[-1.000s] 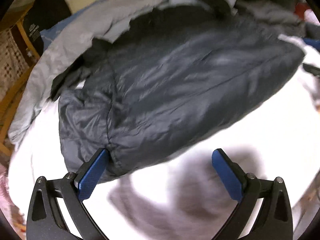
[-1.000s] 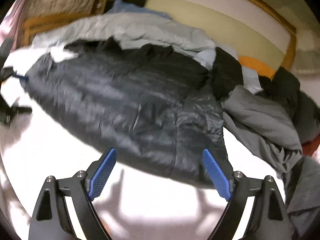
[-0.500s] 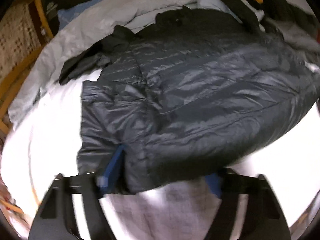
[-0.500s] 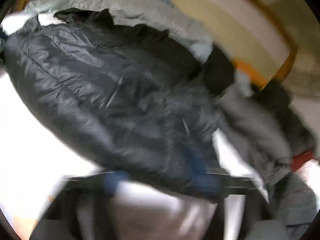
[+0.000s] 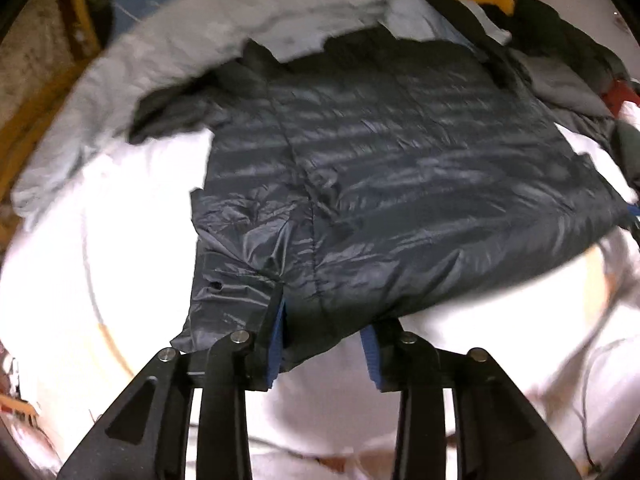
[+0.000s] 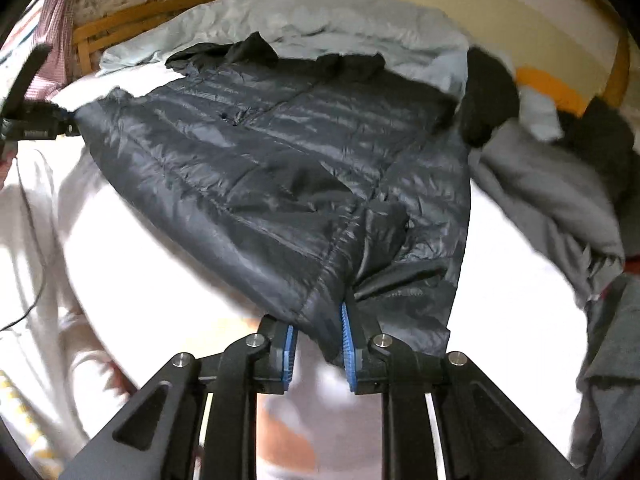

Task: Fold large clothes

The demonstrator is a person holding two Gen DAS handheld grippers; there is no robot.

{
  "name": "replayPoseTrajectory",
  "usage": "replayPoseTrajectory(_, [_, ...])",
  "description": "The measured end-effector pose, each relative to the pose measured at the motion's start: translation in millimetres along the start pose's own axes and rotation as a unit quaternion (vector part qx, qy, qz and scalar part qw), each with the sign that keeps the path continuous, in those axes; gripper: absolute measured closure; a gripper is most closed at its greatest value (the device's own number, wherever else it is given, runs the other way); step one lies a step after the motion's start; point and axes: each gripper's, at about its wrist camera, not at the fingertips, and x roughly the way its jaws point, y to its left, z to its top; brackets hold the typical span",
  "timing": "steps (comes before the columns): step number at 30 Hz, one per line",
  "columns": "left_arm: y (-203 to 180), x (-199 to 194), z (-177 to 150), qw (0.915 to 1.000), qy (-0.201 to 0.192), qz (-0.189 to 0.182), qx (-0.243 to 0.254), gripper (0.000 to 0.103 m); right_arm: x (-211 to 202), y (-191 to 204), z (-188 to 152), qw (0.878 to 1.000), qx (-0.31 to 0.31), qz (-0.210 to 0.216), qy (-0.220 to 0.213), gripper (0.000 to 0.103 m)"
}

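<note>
A dark grey quilted puffer jacket [image 5: 392, 184] lies spread on a white sheet [image 5: 100, 240]; it also shows in the right wrist view [image 6: 280, 168]. My left gripper [image 5: 324, 344] has its blue pads closed around the jacket's near hem at its left side. My right gripper [image 6: 316, 340] is shut on the near hem at the jacket's right side. The hem is lifted slightly off the sheet at both grips. The left gripper's body shows at the left edge of the right wrist view [image 6: 32, 120].
A light grey garment [image 5: 240, 32] lies behind the jacket. A heap of grey and black clothes [image 6: 560, 184] lies to the right. A wooden bed frame [image 6: 120, 28] and a cream headboard [image 6: 500, 12] stand at the back.
Both grippers were open and short of the hem a second ago. They moved forward onto the jacket's near edge and closed on it.
</note>
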Motion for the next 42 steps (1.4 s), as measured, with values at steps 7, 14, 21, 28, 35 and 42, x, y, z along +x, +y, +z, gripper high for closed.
replayPoseTrajectory(7, [5, -7, 54, 0.9990, -0.043, 0.005, -0.008, 0.069, -18, -35, 38, 0.996, 0.064, 0.019, -0.059, 0.083])
replayPoseTrajectory(14, [27, 29, 108, 0.9974, -0.063, 0.012, -0.035, 0.064, 9, -67, 99, 0.991, 0.093, 0.002, -0.092, 0.083])
replayPoseTrajectory(21, [43, 84, 131, 0.9969, -0.062, -0.007, -0.049, 0.062, 66, -87, 132, 0.990, 0.113, -0.006, -0.081, 0.083])
replayPoseTrajectory(28, [47, 108, 134, 0.9969, -0.078, 0.002, -0.014, 0.045, 107, -100, 123, 0.988, 0.133, 0.005, -0.075, 0.083])
replayPoseTrajectory(35, [43, 73, 124, 0.9890, -0.134, 0.062, 0.006, 0.044, 94, -93, 118, 0.986, 0.127, -0.037, -0.106, 0.061])
replayPoseTrajectory(42, [35, 30, 109, 0.9745, -0.207, 0.087, 0.009, 0.035, 33, -91, 103, 0.967, 0.143, -0.079, -0.195, 0.051])
